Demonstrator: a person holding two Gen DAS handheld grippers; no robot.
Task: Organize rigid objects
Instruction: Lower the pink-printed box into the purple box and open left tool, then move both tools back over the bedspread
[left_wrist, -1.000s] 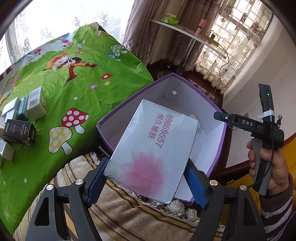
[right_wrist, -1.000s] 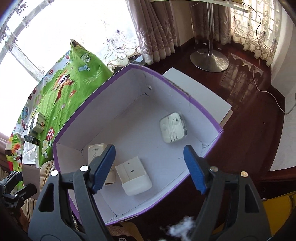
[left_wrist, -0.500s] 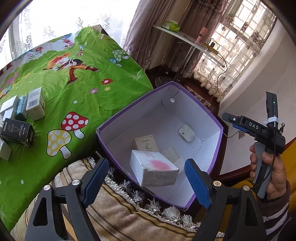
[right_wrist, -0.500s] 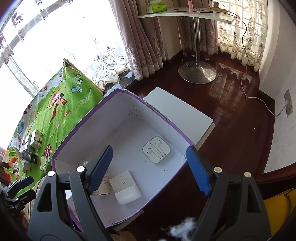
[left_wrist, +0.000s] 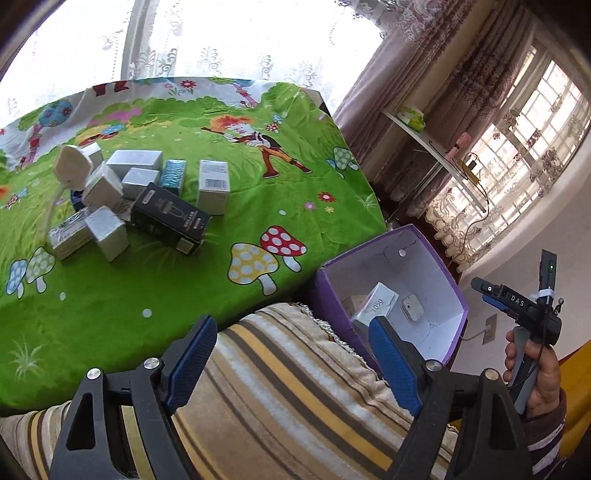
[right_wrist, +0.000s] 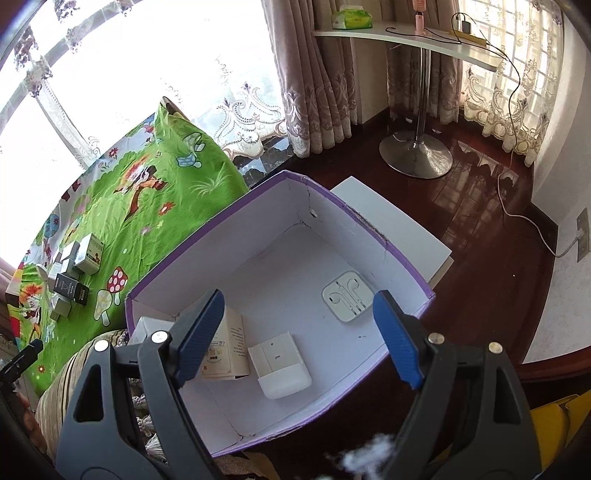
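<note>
Boxes (left_wrist: 122, 199) lie in a loose heap on the far left of the table (left_wrist: 221, 258), which is draped in a green cartoon cloth, and they look like the stock left to sort. Just off the table's near corner sits the purple bin (left_wrist: 456, 295), lower than the tabletop, probably so that things can be dropped straight in. Inside it, seen from the right wrist, are an earphone case (right_wrist: 347, 301) near the far side, a white holder (right_wrist: 282, 365) toward the near wall, a printed carton (right_wrist: 225, 350) beside it and, partly hidden by a finger, a white box (right_wrist: 147, 328) in the left corner; none is stacked on another as far as I can tell. The left hand-held gripper (left_wrist: 291, 365) is spread wide and empty above a striped cushion (left_wrist: 295, 387), aimed toward the heap, so I judge it is between picks and ready for the next box. The right hand-held gripper (right_wrist: 299, 338) is likewise wide and empty, poised over the bin, perhaps to tidy what lies there. A black box (left_wrist: 170, 219) at the heap's near edge seems the easiest next grab, since it lies free of the others on that side.
</note>
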